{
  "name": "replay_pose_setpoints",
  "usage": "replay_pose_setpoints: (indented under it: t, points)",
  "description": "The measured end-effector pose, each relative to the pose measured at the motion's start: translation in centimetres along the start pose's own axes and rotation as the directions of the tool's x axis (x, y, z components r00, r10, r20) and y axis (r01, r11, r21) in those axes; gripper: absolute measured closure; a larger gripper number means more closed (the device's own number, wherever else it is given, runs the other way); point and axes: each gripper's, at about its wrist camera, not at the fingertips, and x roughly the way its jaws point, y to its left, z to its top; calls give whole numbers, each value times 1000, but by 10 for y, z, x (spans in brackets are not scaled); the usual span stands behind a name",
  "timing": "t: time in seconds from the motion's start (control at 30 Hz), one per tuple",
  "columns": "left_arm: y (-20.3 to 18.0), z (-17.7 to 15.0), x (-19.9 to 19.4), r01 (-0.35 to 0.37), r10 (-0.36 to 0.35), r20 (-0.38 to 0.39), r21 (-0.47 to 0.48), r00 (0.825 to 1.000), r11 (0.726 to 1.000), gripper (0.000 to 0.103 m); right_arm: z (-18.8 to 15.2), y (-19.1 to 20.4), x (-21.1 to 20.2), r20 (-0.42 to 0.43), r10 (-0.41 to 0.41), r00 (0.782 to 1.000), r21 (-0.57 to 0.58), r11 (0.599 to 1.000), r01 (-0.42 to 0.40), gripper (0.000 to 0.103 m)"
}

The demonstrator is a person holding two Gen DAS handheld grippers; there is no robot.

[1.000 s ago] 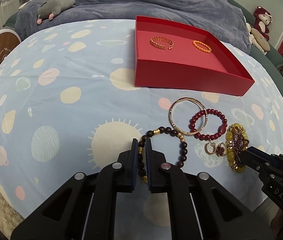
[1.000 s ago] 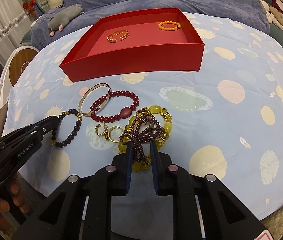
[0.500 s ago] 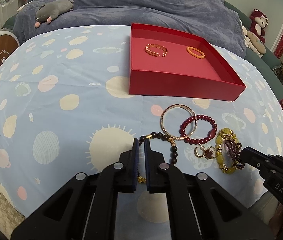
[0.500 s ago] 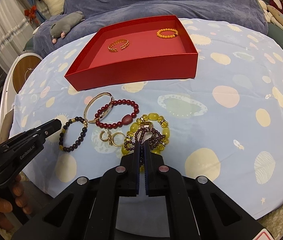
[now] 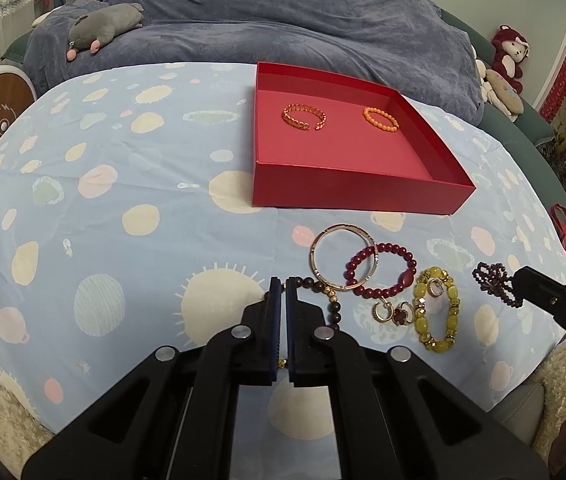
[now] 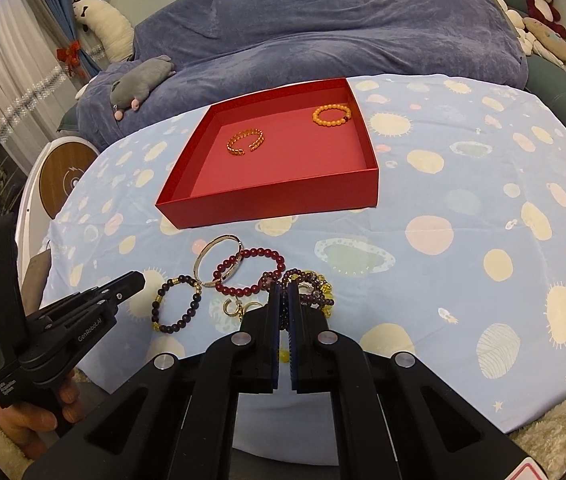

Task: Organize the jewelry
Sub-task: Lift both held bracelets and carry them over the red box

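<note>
I am holding a pair of black tongs in each hand, both angling downward over a table draped in a pale blue cloth point(image 5: 103, 208) printed with suns and planets. On the side of my left tongs point(image 6: 133, 281), white lettering is reading "GenRobot.AI", and a smaller label near the handle looks like "Data Acquisition System", though it is too small for me to be sure. On my right tongs point(image 5: 517, 280), only a few white letters are showing at the frame's edge, starting with "D". My left hand point(image 6: 39, 420) is wrapping around its handle, fingers curled beneath it.

My left tongs are pressing together on a dark brown bead bracelet point(image 6: 177, 304) that is lying on the cloth, pinching its near-left side. My right tongs are also pressing together, pinching a dark purple bead strand point(image 5: 493, 282) and holding it clear of the cloth, its loops bunching at the tips.

The remaining jewelry is sitting in a cluster on the cloth between my tongs: a gold bangle point(image 5: 343, 258) overlapping a dark red bead bracelet point(image 5: 381, 270), a yellow bead bracelet point(image 5: 437, 314), and some small gold rings point(image 5: 393, 312) just beside them.

Farther back, a shallow red box point(image 5: 355, 190) is sitting open, containing a gold chain bracelet point(image 5: 305, 117) and an orange bead bracelet point(image 5: 381, 119), well apart from each other.
</note>
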Motion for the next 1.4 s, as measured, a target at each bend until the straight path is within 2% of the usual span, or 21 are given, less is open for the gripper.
replay_pose_setpoints:
  t: [0.07,0.13,0.2,0.27,0.37,0.47,0.53,0.63,0.7,0.83,1.0,1.27,1.4]
  points:
    - [1,-2,6,30,-30,-33,-12,999,999,97,-1,0,-1,-1,4,1000,1,1000,-4,99]
    - [1,-5,11,44,-45,-57,-29,997,999,82,-2,0,1,-8,6,1000,4,1000,-5,99]
    - [-1,-8,12,24,-26,-49,-24,998,999,56,-4,-1,2,-13,8,1000,10,1000,-8,99]
    - [-7,-10,14,7,-7,-49,6,999,1000,53,-5,-1,4,-18,7,1000,10,1000,-7,99]
    - [-11,-13,19,8,-7,-66,16,998,1000,53,-6,-4,6,-24,6,1000,17,1000,-5,99]
    - [-17,-12,14,48,-47,-49,29,998,998,53,-8,-6,8,-31,3,1000,25,1000,-3,99]
    - [-26,-13,15,65,-62,-52,65,997,996,58,-9,-7,10,-36,2,999,29,1000,-1,99]
    - [-36,-18,27,65,-55,-97,106,994,992,71,-9,-9,11,-40,1,999,40,999,1,99]
    - [-35,-22,36,61,-49,-123,96,991,993,80,-10,-10,11,-41,1,999,42,999,0,99]
    - [-33,-22,36,46,-36,-103,94,994,994,93,-10,-11,12,-45,4,999,40,999,-2,99]
    - [-34,-23,34,44,-34,-89,115,995,992,96,-11,-11,14,-51,4,999,46,999,-2,99]
    - [-27,-2,2,99,-97,-42,52,994,994,96,-4,-11,8,-36,11,999,48,999,-9,99]
    - [-24,19,-19,139,-139,-14,13,990,990,96,8,-8,-4,-15,14,1000,37,999,-14,99]
